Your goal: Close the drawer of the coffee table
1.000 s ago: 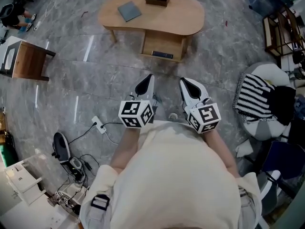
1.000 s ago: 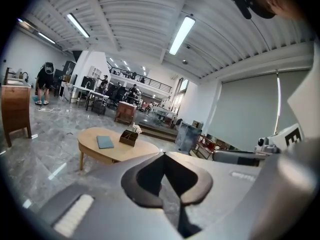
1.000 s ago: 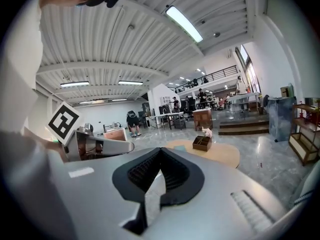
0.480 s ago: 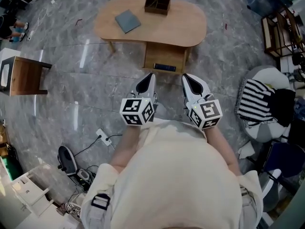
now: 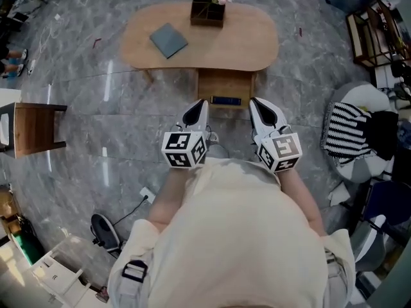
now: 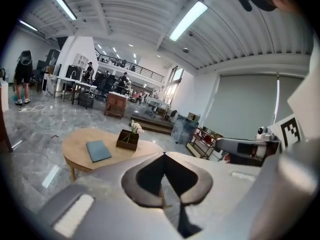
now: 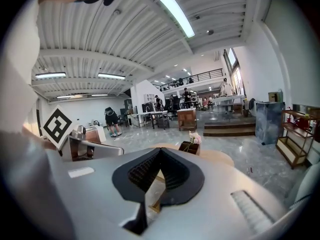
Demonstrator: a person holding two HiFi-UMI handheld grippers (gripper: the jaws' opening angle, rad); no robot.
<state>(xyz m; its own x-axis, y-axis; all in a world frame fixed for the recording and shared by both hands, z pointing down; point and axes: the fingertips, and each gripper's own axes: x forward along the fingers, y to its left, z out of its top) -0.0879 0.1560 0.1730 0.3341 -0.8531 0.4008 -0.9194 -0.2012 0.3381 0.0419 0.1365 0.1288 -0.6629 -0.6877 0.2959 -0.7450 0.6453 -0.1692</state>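
Plainly, the light wooden drawer (image 5: 224, 83) is seen pulled out beneath the oval wooden coffee table (image 5: 253, 40), on which a blue-grey book (image 5: 168, 40) and a dark flower box (image 5: 208, 11) are set. Near the drawer's front, the left gripper (image 5: 200, 104) and right gripper (image 5: 256, 102) are held clenched and empty.

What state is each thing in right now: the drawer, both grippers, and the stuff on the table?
drawer: open, pulled out from under the coffee table.
dark flat item: lying inside the drawer, at its front.
left gripper: shut, empty, not touching the drawer.
right gripper: shut, empty, not touching the drawer.
blue-grey book: closed, flat on the tabletop.
flower box: upright at the table's far edge.
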